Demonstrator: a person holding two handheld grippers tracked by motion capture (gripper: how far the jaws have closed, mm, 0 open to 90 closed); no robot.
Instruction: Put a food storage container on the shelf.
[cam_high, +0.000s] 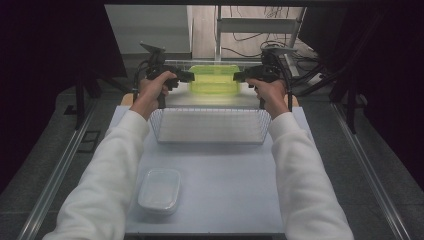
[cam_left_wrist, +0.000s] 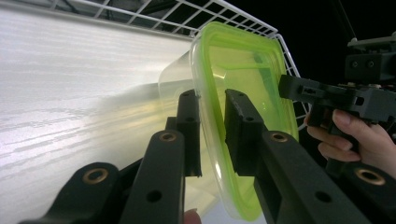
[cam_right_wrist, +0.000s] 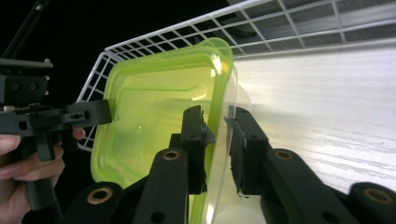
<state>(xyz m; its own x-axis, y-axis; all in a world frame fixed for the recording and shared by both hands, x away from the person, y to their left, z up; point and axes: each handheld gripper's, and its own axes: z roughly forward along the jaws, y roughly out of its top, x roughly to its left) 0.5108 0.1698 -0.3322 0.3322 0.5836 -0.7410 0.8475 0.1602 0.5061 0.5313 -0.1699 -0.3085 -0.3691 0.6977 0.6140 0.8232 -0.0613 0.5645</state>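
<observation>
1. The green-lidded container (cam_high: 214, 79) was held in the air over the far part of the white wire basket (cam_high: 210, 126), between the two grippers.
2. The left gripper (cam_left_wrist: 212, 128) had its jaws around the left lid rim, the right gripper (cam_right_wrist: 218, 140) around the right rim. A small gap showed beside each rim, so I could not tell if they were clamping.
3. I judged that lowering it into the basket remained, while a second clear container (cam_high: 160, 189) waited on the table (cam_high: 225, 195).
</observation>
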